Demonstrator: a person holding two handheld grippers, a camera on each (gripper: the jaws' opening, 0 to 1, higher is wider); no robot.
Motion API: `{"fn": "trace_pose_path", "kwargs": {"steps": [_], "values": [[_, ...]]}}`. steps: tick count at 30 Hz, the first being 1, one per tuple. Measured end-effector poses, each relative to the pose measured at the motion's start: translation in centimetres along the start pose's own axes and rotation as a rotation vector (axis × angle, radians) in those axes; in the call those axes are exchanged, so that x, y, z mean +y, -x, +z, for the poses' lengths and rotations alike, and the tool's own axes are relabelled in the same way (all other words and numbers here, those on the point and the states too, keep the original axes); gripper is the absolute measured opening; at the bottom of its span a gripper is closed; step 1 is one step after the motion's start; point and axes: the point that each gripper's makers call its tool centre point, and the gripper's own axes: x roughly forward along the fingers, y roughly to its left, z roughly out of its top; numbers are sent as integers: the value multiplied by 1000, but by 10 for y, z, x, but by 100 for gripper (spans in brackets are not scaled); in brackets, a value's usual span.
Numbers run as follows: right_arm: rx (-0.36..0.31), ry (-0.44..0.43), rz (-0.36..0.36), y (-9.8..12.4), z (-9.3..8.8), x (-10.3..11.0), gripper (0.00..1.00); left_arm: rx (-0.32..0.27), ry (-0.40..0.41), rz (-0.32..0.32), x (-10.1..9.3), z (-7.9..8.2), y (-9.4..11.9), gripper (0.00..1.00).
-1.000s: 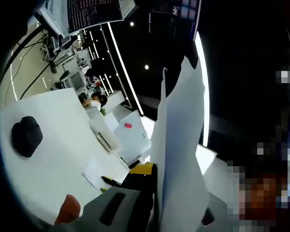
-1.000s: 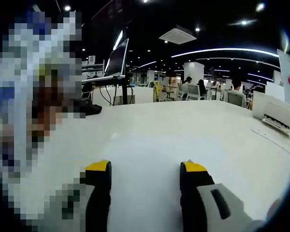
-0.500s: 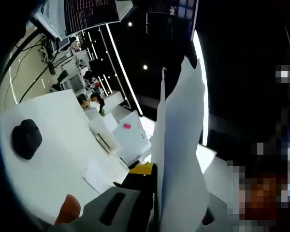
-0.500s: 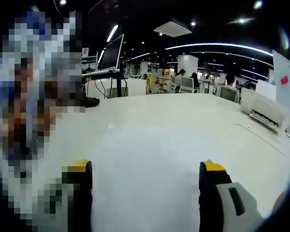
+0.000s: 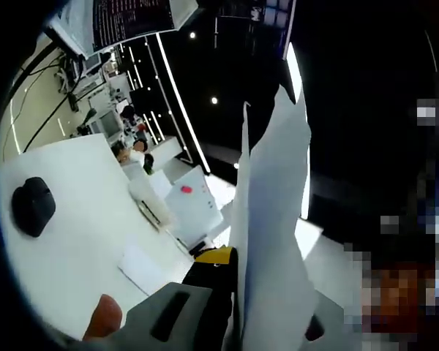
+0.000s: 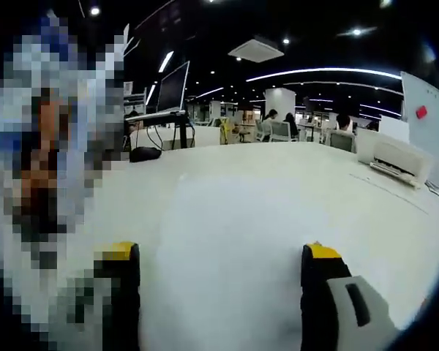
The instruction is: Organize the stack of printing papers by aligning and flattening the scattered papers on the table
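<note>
The left gripper (image 5: pixel 230 292) pinches the papers (image 5: pixel 274 241) upright, clear of the worktop (image 5: pixel 66 248); the right gripper (image 6: pixel 219 292) waits spread wide, holding nothing, over a flat sheet (image 6: pixel 234 241); a loose pinch could fan them apart.
</note>
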Motion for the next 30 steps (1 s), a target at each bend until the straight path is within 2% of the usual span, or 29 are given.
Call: {"fn": "trace_pose_path", "kwargs": {"steps": [2, 4, 6, 10, 13, 22, 30], "values": [[-9, -3, -5, 1, 2, -5, 68, 0, -2, -1, 0, 1, 0, 6], [-14, 0, -13, 2, 2, -6, 52, 1, -2, -1, 0, 1, -1, 6], [-18, -3, -18, 2, 2, -7, 41, 3, -2, -2, 0, 0, -2, 6], [-30, 7, -8, 2, 4, -8, 35, 12, -2, -4, -1, -2, -4, 6], [-33, 15, -3, 2, 5, -6, 24, 12, -1, -3, 0, -1, -5, 6], [-15, 65, 9, 1, 5, -3, 2, 15, -5, -6, -2, 1, -7, 6], [10, 65, 2, 1, 6, -4, 0, 15, -8, -7, -3, 2, -7, 6]]}}
